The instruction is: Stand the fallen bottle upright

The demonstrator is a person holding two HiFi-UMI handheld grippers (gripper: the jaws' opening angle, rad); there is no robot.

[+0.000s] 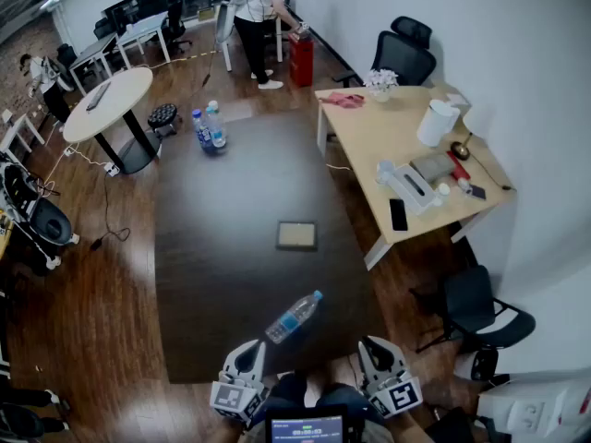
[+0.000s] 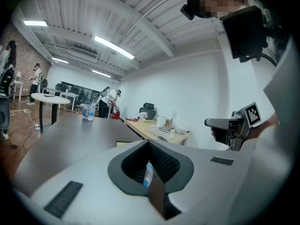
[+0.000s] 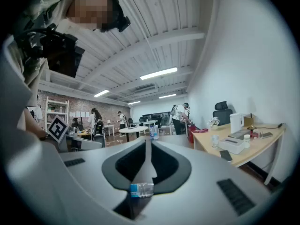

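Note:
A clear plastic bottle (image 1: pixel 294 317) with a blue cap and blue label lies on its side near the front edge of the long dark table (image 1: pixel 231 247). My left gripper (image 1: pixel 247 353) hovers at the table's edge, left of and behind the bottle, jaws shut and empty. My right gripper (image 1: pixel 373 349) hovers to the bottle's right, also shut and empty. In the left gripper view the bottle (image 2: pixel 148 174) shows through the notch below the closed jaws. It shows the same way in the right gripper view, where the bottle (image 3: pixel 140 190) lies crosswise.
Two upright water bottles (image 1: pixel 210 129) stand at the table's far end. A small flat tan box (image 1: pixel 296 236) lies mid-table. A cluttered wooden desk (image 1: pixel 369 137) stands right, with black chairs (image 1: pixel 476 307) beside it. A round white table (image 1: pixel 109 104) is far left; a person (image 1: pixel 259 17) stands at the back.

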